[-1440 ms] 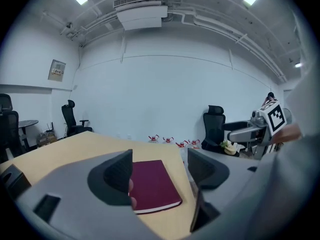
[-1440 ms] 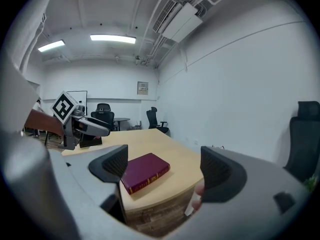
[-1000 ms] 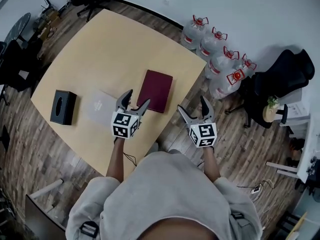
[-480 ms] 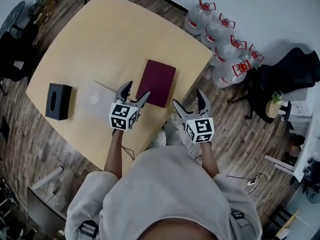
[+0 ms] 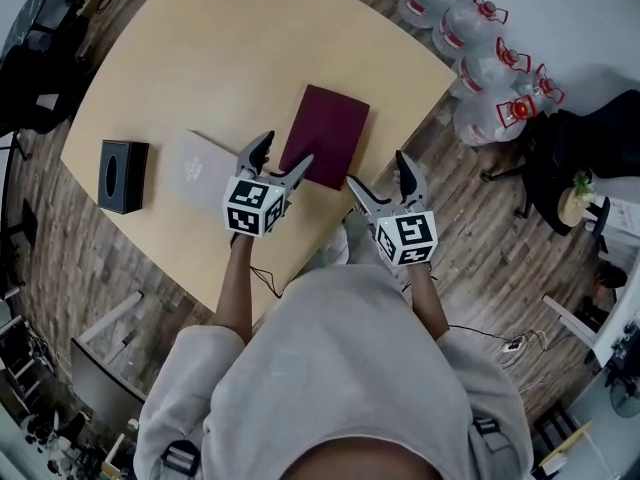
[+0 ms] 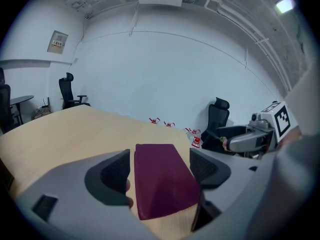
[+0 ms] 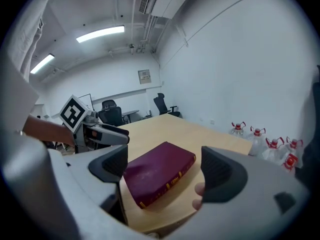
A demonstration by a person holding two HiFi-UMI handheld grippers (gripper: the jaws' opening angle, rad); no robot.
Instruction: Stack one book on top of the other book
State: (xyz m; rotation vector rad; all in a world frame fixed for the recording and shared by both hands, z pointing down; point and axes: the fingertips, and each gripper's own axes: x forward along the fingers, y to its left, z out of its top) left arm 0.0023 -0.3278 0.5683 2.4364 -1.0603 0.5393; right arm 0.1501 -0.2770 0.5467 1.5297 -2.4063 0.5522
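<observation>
1. The jaws of my left gripper [image 5: 285, 151] stand wide apart and have just been opening. They grip nothing; the maroon book [image 5: 328, 133] only shows beyond them, flat on the tabletop [image 5: 230, 58].
2. The jaws of my right gripper [image 5: 378, 171] gape as wide and are empty, framing that book's spine side.
3. Both hands reach forward with the grippers tilted slightly down, the left over the tabletop, the right past its edge above the floor [image 5: 470, 228].
4. The grey book [image 5: 205, 168] lies left of the maroon one. My left gripper covers its near corner, and its cover mark is too small to read.
</observation>
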